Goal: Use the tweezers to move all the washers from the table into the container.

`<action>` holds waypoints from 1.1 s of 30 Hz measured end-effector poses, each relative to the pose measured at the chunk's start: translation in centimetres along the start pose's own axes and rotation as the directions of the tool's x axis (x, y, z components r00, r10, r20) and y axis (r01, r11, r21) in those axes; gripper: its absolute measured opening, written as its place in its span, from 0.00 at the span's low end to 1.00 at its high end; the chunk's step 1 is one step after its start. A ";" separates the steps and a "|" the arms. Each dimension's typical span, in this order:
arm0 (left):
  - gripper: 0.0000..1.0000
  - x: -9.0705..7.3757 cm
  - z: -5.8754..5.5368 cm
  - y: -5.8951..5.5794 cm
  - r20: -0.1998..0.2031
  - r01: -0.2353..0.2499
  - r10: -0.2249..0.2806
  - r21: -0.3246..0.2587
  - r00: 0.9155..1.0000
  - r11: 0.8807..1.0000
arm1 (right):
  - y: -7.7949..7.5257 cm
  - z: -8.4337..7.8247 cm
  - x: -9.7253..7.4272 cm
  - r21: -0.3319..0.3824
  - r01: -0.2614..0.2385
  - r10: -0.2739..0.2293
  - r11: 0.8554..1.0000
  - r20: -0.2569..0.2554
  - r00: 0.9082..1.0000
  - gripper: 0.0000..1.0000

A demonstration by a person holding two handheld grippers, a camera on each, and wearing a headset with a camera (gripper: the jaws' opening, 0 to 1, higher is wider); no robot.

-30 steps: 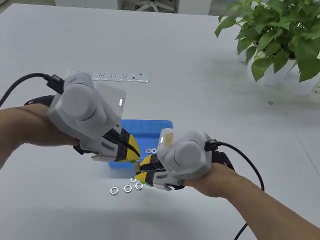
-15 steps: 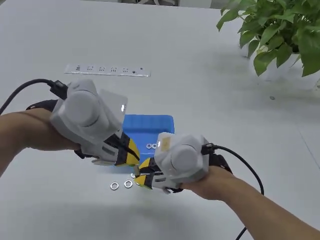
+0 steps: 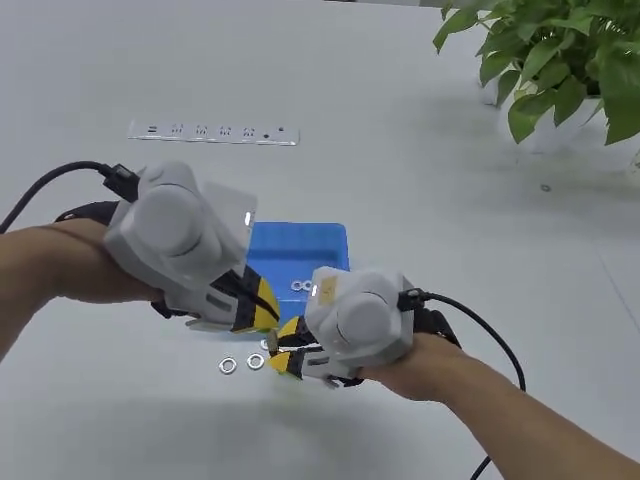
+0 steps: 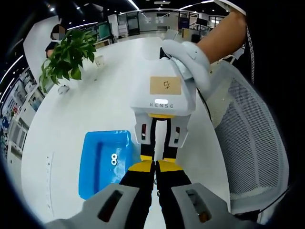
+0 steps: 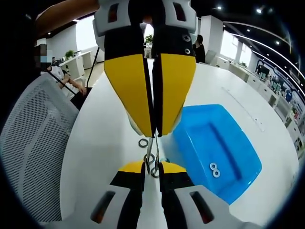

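In the right gripper view we see the left gripper (image 5: 153,134) reaching down from the top, its jaws clamped on the tweezers (image 5: 151,150). The right gripper (image 5: 152,167), bottom centre, pinches them too. In the head view, loose washers (image 3: 228,365) lie on the worktop (image 3: 400,130) at lower centre, just below the blue container (image 3: 290,245).

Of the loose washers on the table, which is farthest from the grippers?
The leftmost washer in the head view, at the outer end of the row. Its neighbour lies closer to the right gripper.
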State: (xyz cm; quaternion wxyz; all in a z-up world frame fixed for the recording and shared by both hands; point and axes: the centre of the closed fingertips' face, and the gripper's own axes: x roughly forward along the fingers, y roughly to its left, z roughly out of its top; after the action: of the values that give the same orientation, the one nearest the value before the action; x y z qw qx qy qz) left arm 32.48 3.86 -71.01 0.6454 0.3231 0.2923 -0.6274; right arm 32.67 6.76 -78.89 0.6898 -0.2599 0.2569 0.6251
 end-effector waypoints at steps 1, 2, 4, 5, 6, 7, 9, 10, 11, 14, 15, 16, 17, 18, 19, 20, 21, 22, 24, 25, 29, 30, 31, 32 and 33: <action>0.05 0.0 0.0 0.0 0.000 0.000 0.000 0.000 1.000 1.000 | 0.0 0.0 0.0 0.002 0.000 0.000 1.000 -0.001 1.000 0.13; 0.05 0.0 0.0 0.0 0.001 0.000 0.000 0.000 1.000 1.000 | 0.0 0.0 0.0 0.002 0.002 -0.002 1.000 -0.001 1.000 0.13; 0.05 0.0 0.0 0.1 0.005 -0.001 0.001 -0.002 1.000 1.000 | 0.0 0.0 0.0 0.006 0.003 -0.003 1.000 0.000 1.000 0.14; 0.05 0.0 0.1 0.1 0.009 -0.002 0.002 -0.005 1.000 1.000 | 0.0 0.0 0.0 0.007 0.005 -0.005 1.000 0.000 1.000 0.14; 0.05 0.1 0.2 0.2 0.011 -0.002 0.002 -0.006 1.000 1.000 | 0.0 0.0 -0.1 0.011 0.007 -0.007 1.000 0.000 1.000 0.14; 0.05 0.1 0.2 0.2 0.013 -0.003 0.003 -0.008 1.000 1.000 | 0.0 0.0 -0.1 0.014 0.008 -0.008 1.000 0.000 1.000 0.14; 0.05 0.3 0.4 0.3 0.020 0.001 0.000 -0.012 1.000 1.000 | 0.0 -0.1 -0.2 0.016 0.009 -0.009 1.000 -0.001 1.000 0.15; 0.05 0.3 0.5 0.4 0.024 0.003 -0.002 -0.014 1.000 1.000 | 0.0 -0.1 -0.3 0.015 0.009 -0.009 1.000 -0.001 1.000 0.16; 0.05 0.4 0.5 0.5 0.025 0.004 -0.003 -0.017 1.000 1.000 | 0.0 -0.1 -0.3 0.013 0.011 -0.011 1.000 0.000 1.000 0.16; 0.05 0.5 0.6 0.6 0.029 0.008 -0.007 -0.023 1.000 1.000 | -0.1 0.0 -0.5 0.023 0.015 -0.016 1.000 0.008 1.000 0.16; 0.05 0.5 0.6 0.6 0.028 0.011 -0.010 -0.025 1.000 1.000 | -0.2 0.1 -0.6 0.027 0.016 -0.017 1.000 0.014 1.000 0.16; 0.05 0.5 0.6 0.6 0.028 0.015 -0.014 -0.027 1.000 1.000 | -0.2 0.1 -0.7 0.030 0.017 -0.017 0.999 0.019 1.000 0.16; 0.05 0.5 0.6 0.7 0.026 0.015 -0.014 -0.026 1.000 1.000 | -0.3 0.2 -0.7 0.033 0.017 -0.018 0.999 0.022 1.000 0.15; 0.05 0.5 0.6 0.7 0.024 0.016 -0.016 -0.029 1.000 0.999 | -0.3 0.2 -0.7 0.033 0.018 -0.019 0.999 0.023 1.000 0.15; 0.05 0.5 0.5 0.7 0.021 0.016 -0.015 -0.028 1.000 0.999 | -0.3 0.2 -0.7 0.033 0.017 -0.018 0.999 0.025 1.000 0.14; 0.05 0.4 0.4 0.7 0.019 0.018 -0.017 -0.028 1.000 0.999 | -0.4 0.3 -0.7 0.036 0.018 -0.019 0.999 0.027 0.999 0.14; 0.05 0.4 0.4 0.6 0.017 0.023 -0.022 -0.029 1.000 0.999 | -0.4 0.3 -0.7 0.035 0.016 -0.017 0.999 0.029 0.999 0.13; 0.05 0.4 0.3 0.6 0.016 0.024 -0.023 -0.027 1.000 0.999 | -0.4 0.3 -0.7 0.035 0.015 -0.016 0.999 0.030 0.999 0.13; 0.05 0.4 0.2 0.6 0.012 0.024 -0.024 -0.025 1.000 0.999 | -0.4 0.3 -0.7 0.035 0.012 -0.013 0.999 0.031 0.999 0.12; 0.05 0.4 0.2 0.5 0.011 0.024 -0.024 -0.024 1.000 0.999 | -0.4 0.3 -0.7 0.037 0.009 -0.010 0.999 0.032 0.999 0.12; 0.05 0.4 0.1 0.5 0.005 0.024 -0.024 -0.020 1.000 1.000 | -0.4 0.4 -0.6 0.035 0.006 -0.007 0.999 0.030 1.000 0.11; 0.05 0.4 0.1 0.6 0.004 0.024 -0.024 -0.019 1.000 1.000 | -0.4 0.4 -0.6 0.033 0.006 -0.007 0.999 0.030 1.000 0.11; 0.05 0.4 0.1 0.5 0.004 0.025 -0.024 -0.018 1.000 1.000 | -0.4 0.4 -0.6 0.035 0.006 -0.007 0.999 0.030 1.000 0.11; 0.05 0.4 0.1 0.5 0.004 0.026 -0.025 -0.018 1.000 1.000 | -0.4 0.4 -0.7 0.037 0.005 -0.006 0.999 0.031 0.999 0.11; 0.05 0.5 0.1 0.6 0.003 0.025 -0.025 -0.016 1.000 1.000 | -0.4 0.4 -0.7 0.036 0.005 -0.006 0.999 0.031 0.999 0.10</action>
State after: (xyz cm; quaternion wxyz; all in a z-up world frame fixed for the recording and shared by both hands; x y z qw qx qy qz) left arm 33.04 3.53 -71.30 0.6404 0.3133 0.3003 -0.6337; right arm 33.03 6.47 -78.16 0.7001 -0.2384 0.2564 0.6223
